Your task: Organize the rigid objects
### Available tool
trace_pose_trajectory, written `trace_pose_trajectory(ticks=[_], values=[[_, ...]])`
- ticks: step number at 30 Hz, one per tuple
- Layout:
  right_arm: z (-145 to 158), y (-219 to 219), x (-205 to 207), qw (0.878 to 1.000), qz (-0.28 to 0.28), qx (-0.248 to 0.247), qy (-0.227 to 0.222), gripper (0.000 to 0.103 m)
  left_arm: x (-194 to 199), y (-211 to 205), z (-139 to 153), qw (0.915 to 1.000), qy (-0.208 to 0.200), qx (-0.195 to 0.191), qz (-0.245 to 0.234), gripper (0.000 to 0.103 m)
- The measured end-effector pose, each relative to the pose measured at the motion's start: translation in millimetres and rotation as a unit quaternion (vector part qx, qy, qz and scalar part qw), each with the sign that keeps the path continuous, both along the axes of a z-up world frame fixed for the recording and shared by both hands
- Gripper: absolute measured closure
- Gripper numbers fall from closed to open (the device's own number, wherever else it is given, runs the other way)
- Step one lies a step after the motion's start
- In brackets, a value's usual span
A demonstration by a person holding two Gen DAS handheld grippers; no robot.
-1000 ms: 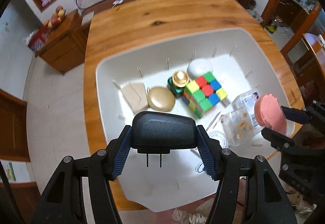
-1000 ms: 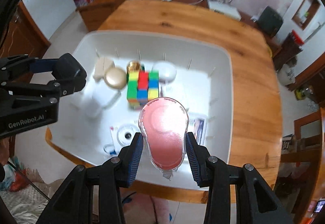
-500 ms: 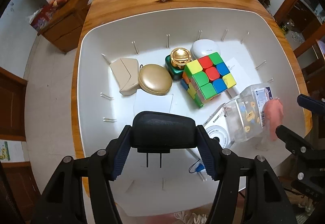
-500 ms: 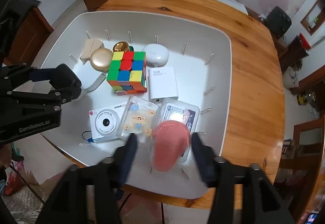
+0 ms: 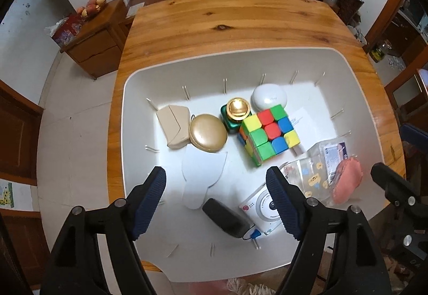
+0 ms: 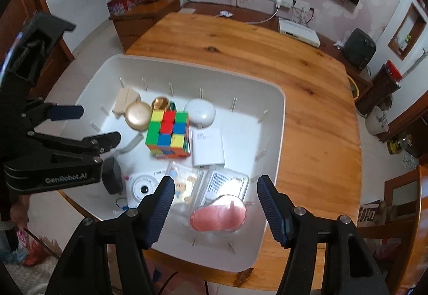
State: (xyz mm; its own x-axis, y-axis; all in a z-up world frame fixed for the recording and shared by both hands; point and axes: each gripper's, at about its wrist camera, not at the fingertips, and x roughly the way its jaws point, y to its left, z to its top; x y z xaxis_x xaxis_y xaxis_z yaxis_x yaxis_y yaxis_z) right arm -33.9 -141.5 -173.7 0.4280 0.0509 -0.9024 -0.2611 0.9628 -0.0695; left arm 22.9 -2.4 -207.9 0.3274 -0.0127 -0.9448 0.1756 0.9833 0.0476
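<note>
A white bin [image 5: 139, 80] [image 6: 275, 113] on the wooden table holds the objects. My left gripper [image 5: 216, 201] is open and empty above the bin's near side; the black plug adapter [image 5: 226, 221] [image 6: 111, 176] lies below it beside a white camera [image 5: 263, 210] [image 6: 143, 186]. My right gripper [image 6: 214, 206] is open and empty; the pink case [image 6: 218, 213] [image 5: 346, 182] lies under it in the bin's near corner, by clear plastic boxes [image 6: 226, 184]. A Rubik's cube [image 5: 268, 134] [image 6: 168, 134] sits mid-bin.
Also in the bin: a gold round compact [image 5: 208, 133], a beige pouch [image 5: 174, 126], a green jar with gold lid [image 5: 236, 111], a white oval case [image 5: 270, 98], a white charger [image 6: 207, 147]. The wooden table [image 5: 227, 24] extends beyond. A cabinet [image 5: 91, 38] stands left.
Both grippers opened. The left one dropped the black adapter into the bin, the right one dropped the pink case. Both have pulled back and up from the bin.
</note>
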Motion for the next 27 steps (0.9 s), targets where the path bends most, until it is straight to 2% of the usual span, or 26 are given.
trace_pose_trajectory(ticks=[6, 10, 15, 19, 23, 27], values=[[27, -6, 5, 0.999, -0.024, 0.021, -0.026, 0.033, 2, -8, 24, 1.0, -0.007, -0.003, 0.0, 0.023], [46, -11, 7, 0.998, -0.037, 0.041, -0.038, 0.033, 2, -13, 56, 0.9989, -0.047, -0.001, 0.003, 0.023], [75, -15, 8, 0.995, -0.05, 0.061, -0.058, 0.032, 6, -13, 94, 0.9967, -0.071, -0.03, 0.024, 0.023], [102, -19, 2, 0.991, -0.065, 0.068, -0.093, 0.025, 2, -14, 123, 0.9931, -0.099, -0.054, 0.034, 0.023], [127, -21, -6, 0.987, -0.072, 0.068, -0.129, 0.023, -5, -17, 134, 0.9908, -0.11, -0.066, 0.043, 0.023], [140, -25, -10, 0.984, -0.08, 0.075, -0.141, 0.022, -10, -20, 139, 0.9896, -0.122, -0.061, 0.047, 0.023]])
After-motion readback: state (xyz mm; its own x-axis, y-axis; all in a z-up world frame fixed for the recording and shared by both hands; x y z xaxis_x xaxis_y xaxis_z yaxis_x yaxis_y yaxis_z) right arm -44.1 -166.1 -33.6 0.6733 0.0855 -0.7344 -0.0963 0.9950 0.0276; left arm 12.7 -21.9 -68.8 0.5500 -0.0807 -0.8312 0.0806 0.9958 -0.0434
